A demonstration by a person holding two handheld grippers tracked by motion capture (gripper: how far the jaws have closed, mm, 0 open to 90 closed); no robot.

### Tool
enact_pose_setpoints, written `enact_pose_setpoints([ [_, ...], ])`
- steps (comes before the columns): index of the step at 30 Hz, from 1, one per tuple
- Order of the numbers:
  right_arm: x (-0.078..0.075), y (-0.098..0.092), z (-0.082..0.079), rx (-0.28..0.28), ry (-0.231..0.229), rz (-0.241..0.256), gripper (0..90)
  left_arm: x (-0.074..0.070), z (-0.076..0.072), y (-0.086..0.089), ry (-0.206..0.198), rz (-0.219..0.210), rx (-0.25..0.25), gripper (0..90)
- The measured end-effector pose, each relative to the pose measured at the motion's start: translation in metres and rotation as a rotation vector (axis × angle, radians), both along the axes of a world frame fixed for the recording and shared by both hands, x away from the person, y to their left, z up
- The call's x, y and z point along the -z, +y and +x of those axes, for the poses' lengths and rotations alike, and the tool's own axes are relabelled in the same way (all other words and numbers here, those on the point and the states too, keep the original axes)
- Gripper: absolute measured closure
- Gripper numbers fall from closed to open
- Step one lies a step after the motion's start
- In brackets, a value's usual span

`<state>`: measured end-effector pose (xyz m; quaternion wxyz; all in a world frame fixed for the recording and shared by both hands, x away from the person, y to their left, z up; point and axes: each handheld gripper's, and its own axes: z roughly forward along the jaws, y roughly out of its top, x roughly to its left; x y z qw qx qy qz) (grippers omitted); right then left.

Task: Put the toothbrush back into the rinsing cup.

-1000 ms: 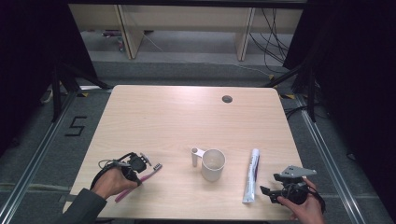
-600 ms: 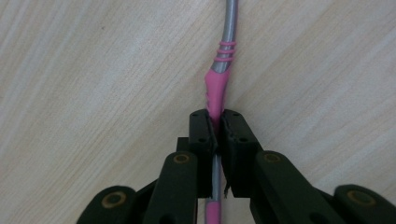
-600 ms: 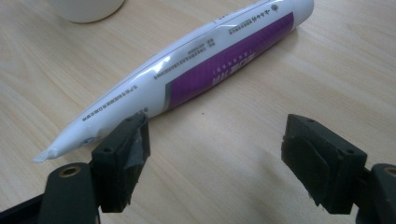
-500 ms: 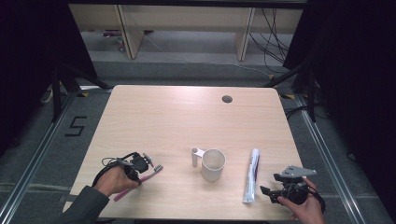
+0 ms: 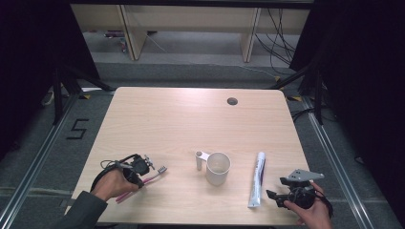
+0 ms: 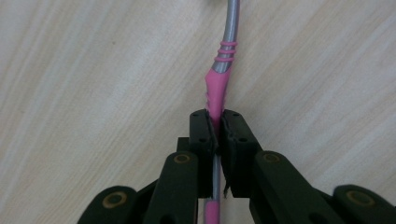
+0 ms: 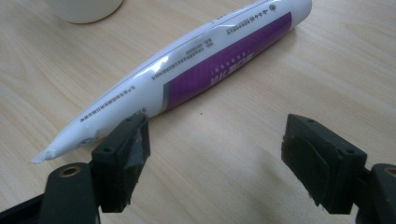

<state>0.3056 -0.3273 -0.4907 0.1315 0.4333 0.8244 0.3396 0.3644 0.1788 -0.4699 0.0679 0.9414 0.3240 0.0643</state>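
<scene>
A pink and grey toothbrush (image 5: 148, 178) lies low on the table's front left, its bristle head pointing toward the white mug (image 5: 218, 168). My left gripper (image 5: 139, 168) is shut on its pink handle (image 6: 215, 95), which runs up between the pads (image 6: 201, 133). A white and purple toothpaste tube (image 5: 256, 179) lies right of the mug. At the front right, my right gripper (image 5: 273, 195) stands open just beside the tube's flat crimped end (image 7: 187, 70), with bare wood between its pads (image 7: 126, 144).
The wooden table (image 5: 191, 119) has a round cable hole (image 5: 232, 101) at the back right. Shelving and cables stand on the floor beyond the far edge. The table's front edge lies close under both hands.
My left gripper has crept slightly right and forward along the toothbrush. The right gripper, mug and tube have stayed put.
</scene>
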Motion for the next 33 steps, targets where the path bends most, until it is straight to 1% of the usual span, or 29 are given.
enact_pose_setpoints([
  [2, -0.001, -0.001, 0.001, -0.004, -0.008, -0.013, 24.3, -0.004, 0.0, 0.002, -0.024, -0.024, -0.008, 82.7],
  [3, 0.0, -0.002, 0.001, -0.005, -0.014, -0.007, 24.3, -0.006, 0.0, 0.004, -0.041, -0.052, -0.016, 82.8],
  [4, 0.001, -0.002, 0.001, -0.003, -0.015, -0.005, 24.3, -0.008, 0.001, 0.005, -0.049, -0.064, -0.02, 82.7],
  [5, 0.001, -0.002, 0.001, 0.003, -0.015, -0.008, 24.3, -0.01, 0.001, 0.006, -0.075, -0.09, -0.025, 82.7],
  [6, 0.0, -0.003, 0.002, 0.003, -0.01, -0.006, 24.3, -0.01, 0.001, 0.006, -0.075, -0.09, -0.025, 82.7],
  [7, 0.0, -0.003, 0.002, 0.003, -0.009, -0.001, 24.3, -0.013, 0.002, 0.007, -0.101, -0.123, -0.032, 82.7],
  [8, 0.0, -0.003, 0.001, 0.012, -0.001, 0.003, 24.3, -0.015, 0.002, 0.007, -0.109, -0.133, -0.029, 82.7],
  [9, 0.0, -0.004, 0.002, -0.002, -0.021, -0.013, 24.3, -0.016, 0.002, 0.007, -0.122, -0.147, -0.034, 82.7],
  [11, -0.001, -0.004, 0.002, -0.002, -0.019, -0.024, 24.3, -0.019, 0.003, 0.006, -0.159, -0.193, -0.056, 82.7],
  [12, 0.0, -0.003, 0.001, 0.008, -0.003, -0.007, 24.3, -0.021, 0.004, 0.006, -0.172, -0.215, -0.058, 82.7],
  [14, 0.0, -0.003, 0.001, 0.008, -0.002, -0.003, 24.3, -0.023, 0.004, 0.004, -0.217, -0.279, -0.073, 82.7],
  [15, 0.0, -0.003, 0.002, 0.005, -0.009, -0.003, 24.3, -0.024, 0.004, 0.002, -0.225, -0.304, -0.075, 82.7],
  [16, 0.0, -0.004, 0.002, -0.004, -0.019, -0.018, 24.3, -0.025, 0.004, 0.001, -0.238, -0.323, -0.073, 82.7],
  [17, 0.001, -0.005, 0.002, -0.01, -0.024, -0.016, 24.3, -0.026, 0.004, -0.001, -0.251, -0.347, -0.082, 82.7],
  [18, 0.0, -0.003, 0.001, 0.006, -0.009, -0.003, 24.3, -0.027, 0.004, -0.003, -0.261, -0.372, -0.083, 82.7],
  [19, 0.0, -0.003, 0.001, 0.005, -0.009, -0.005, 24.4, -0.028, 0.004, -0.004, -0.267, -0.388, -0.086, 82.7],
  [20, 0.0, -0.004, 0.002, -0.005, -0.022, -0.015, 24.4, -0.028, 0.004, -0.005, -0.282, -0.415, -0.091, 82.7],
  [21, 0.001, -0.004, 0.003, -0.015, -0.022, -0.011, 24.4, -0.027, 0.004, -0.008, -0.305, -0.447, -0.105, 82.7],
  [22, 0.001, -0.004, 0.002, -0.011, -0.005, 0.006, 24.4, -0.027, 0.004, -0.009, -0.315, -0.467, -0.105, 82.7],
  [23, 0.001, -0.003, 0.002, -0.003, -0.007, 0.004, 24.4, -0.028, 0.004, -0.011, -0.333, -0.486, -0.113, 82.7],
  [24, 0.001, -0.003, 0.002, -0.003, -0.006, 0.004, 24.4, -0.028, 0.004, -0.012, -0.333, -0.506, -0.106, 82.7],
  [25, 0.002, -0.005, 0.003, -0.018, -0.03, -0.016, 24.4, -0.028, 0.004, -0.013, -0.336, -0.52, -0.105, 82.7],
  [26, 0.001, -0.005, 0.003, -0.016, -0.026, -0.016, 24.4, -0.028, 0.004, -0.015, -0.353, -0.535, -0.112, 82.7],
  [27, 0.001, -0.003, 0.0, 0.011, 0.0, -0.002, 24.4, -0.028, 0.004, -0.016, -0.353, -0.543, -0.111, 82.7],
  [28, 0.001, -0.004, 0.002, -0.008, -0.013, -0.005, 24.4, -0.028, 0.004, -0.016, -0.357, -0.554, -0.11, 82.7],
  [30, 0.001, -0.004, 0.002, -0.003, -0.016, -0.007, 24.4, -0.029, 0.004, -0.017, -0.381, -0.58, -0.119, 82.7],
  [31, 0.001, -0.002, 0.0, 0.008, 0.009, 0.007, 24.4, -0.029, 0.004, -0.017, -0.381, -0.58, -0.119, 82.7],
  [32, 0.001, -0.004, 0.001, -0.001, -0.006, -0.007, 24.4, -0.03, 0.004, -0.018, -0.397, -0.596, -0.123, 82.7],
  [33, 0.001, -0.003, 0.001, 0.003, -0.002, -0.002, 24.4, -0.03, 0.004, -0.018, -0.406, -0.6, -0.127, 82.7],
])
